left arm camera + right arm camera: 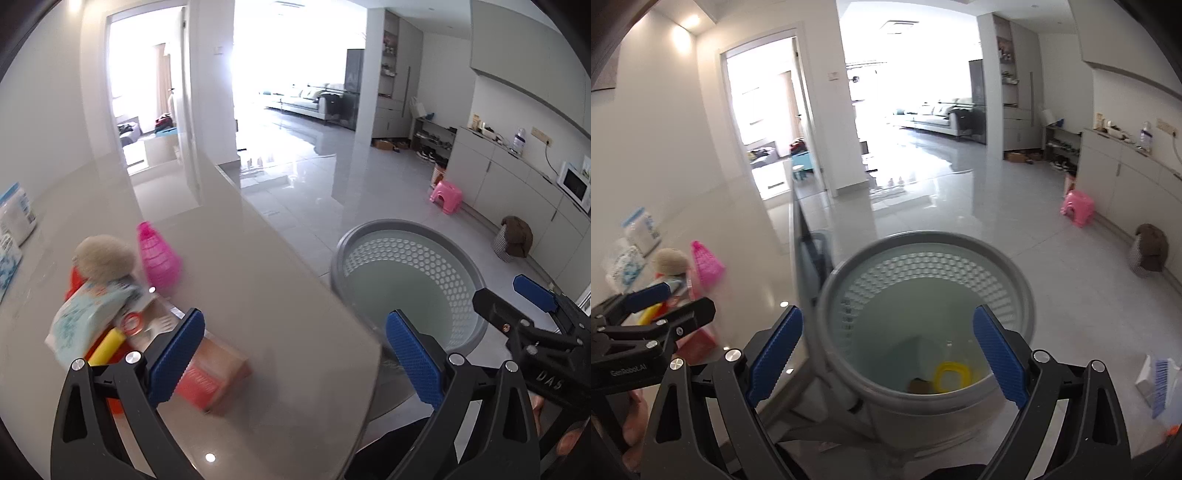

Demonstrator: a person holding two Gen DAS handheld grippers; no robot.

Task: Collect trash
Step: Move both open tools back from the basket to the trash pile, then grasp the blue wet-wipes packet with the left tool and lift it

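A grey perforated bin (923, 295) stands on the floor beside the table's edge; a yellow ring (951, 374) and a dark scrap (919, 386) lie at its bottom. My right gripper (886, 354) hangs open over the bin, with nothing between its blue pads. My left gripper (295, 354) is open and empty over the grey table (280, 295). On the table to its left lies a pile: a blue-white tissue pack (92, 314), a beige fluffy ball (105, 256), a pink mesh cone (157, 258), a yellow tube (107, 345) and a red-orange box (210, 376). The bin (410, 280) shows right of the table.
White packets (16, 218) lie at the table's far left. On the tiled floor are a pink stool (447, 195), a striped basket with a brown cloth (515, 238) and a blue brush with a dustpan (1158, 380). Cabinets line the right wall.
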